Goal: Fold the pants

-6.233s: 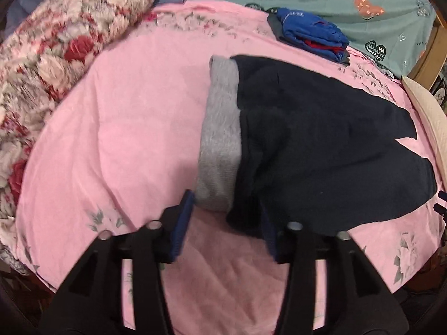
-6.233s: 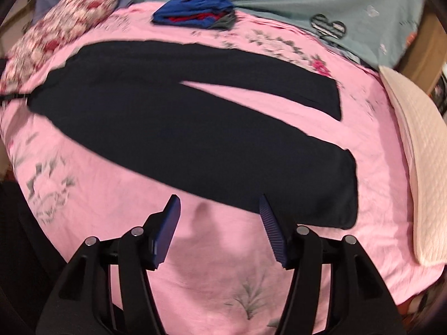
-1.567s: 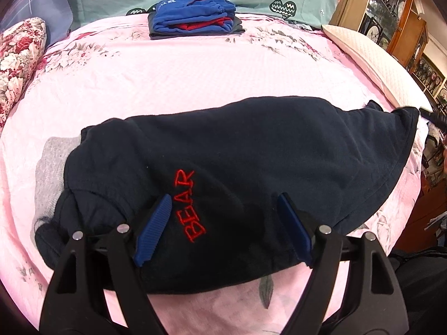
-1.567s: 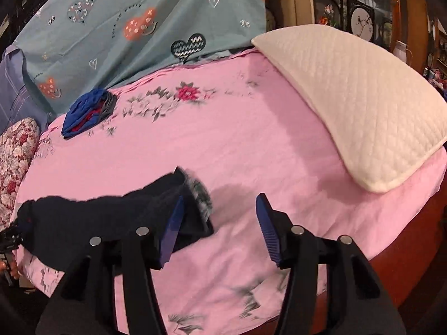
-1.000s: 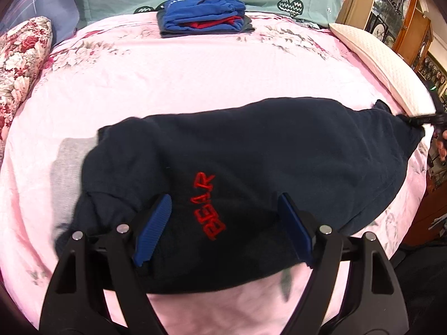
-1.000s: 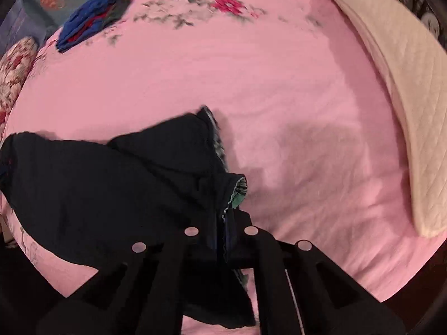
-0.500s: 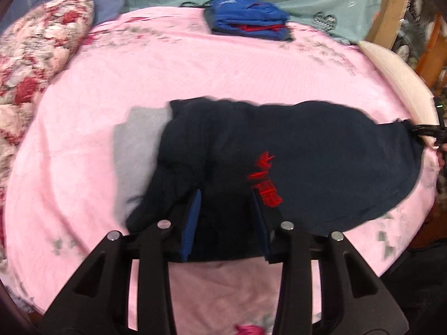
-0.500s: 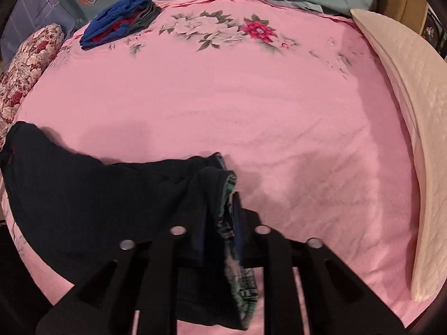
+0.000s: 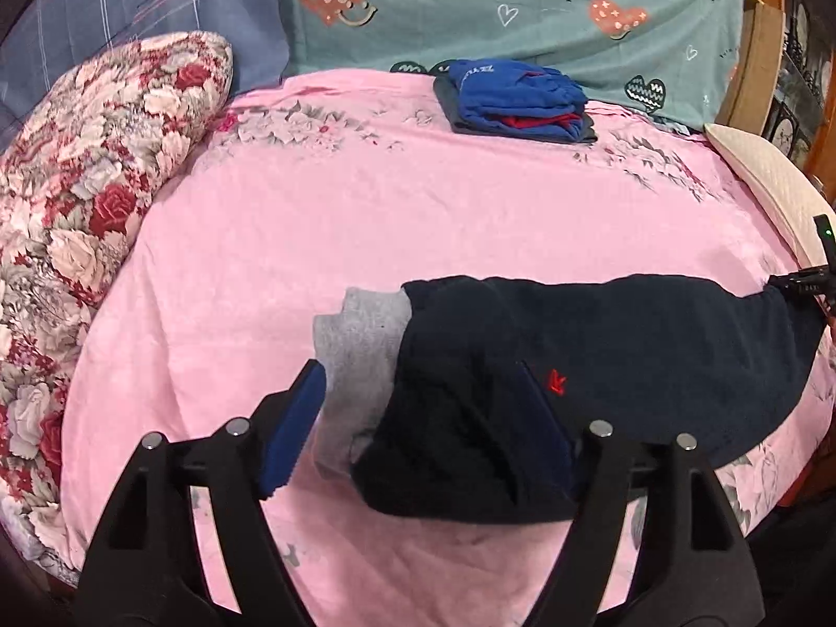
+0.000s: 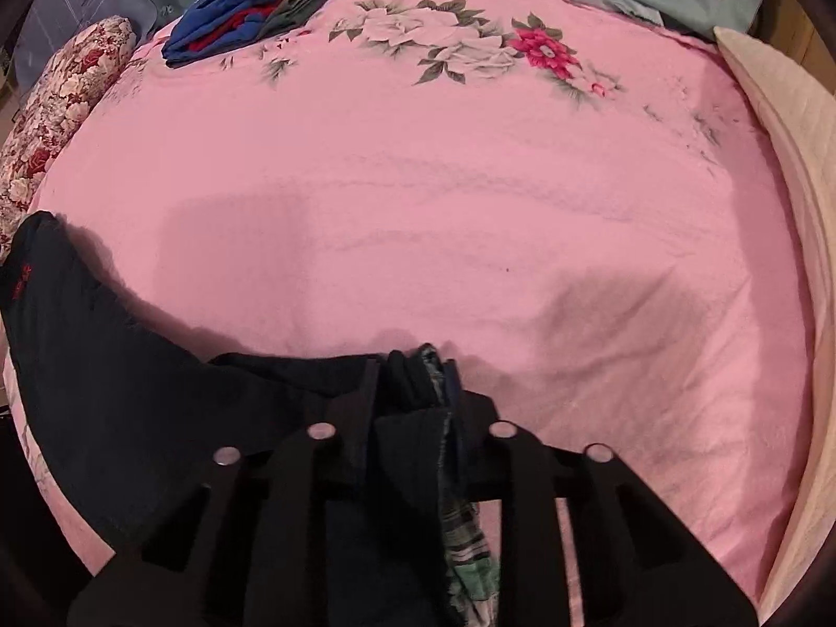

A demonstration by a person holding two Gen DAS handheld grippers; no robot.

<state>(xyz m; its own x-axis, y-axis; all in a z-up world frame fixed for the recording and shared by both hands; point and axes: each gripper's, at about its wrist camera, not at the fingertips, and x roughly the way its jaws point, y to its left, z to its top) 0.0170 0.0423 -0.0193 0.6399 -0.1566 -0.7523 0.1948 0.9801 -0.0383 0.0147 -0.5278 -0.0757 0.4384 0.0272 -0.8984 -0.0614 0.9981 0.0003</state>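
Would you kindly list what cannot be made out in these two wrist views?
- Left wrist view: the red lettering on the dark navy pants is mostly hidden by a fold.
- Left wrist view: the right gripper is cut off by the frame edge.
- Right wrist view: the right gripper's closing pads are buried in the pants' hem, with plaid lining showing.

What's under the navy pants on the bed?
The navy pants lie on the pink floral sheet, which shows all around them. A grey lining pokes out at the waist end. Whatever else lies beneath the fabric is covered.
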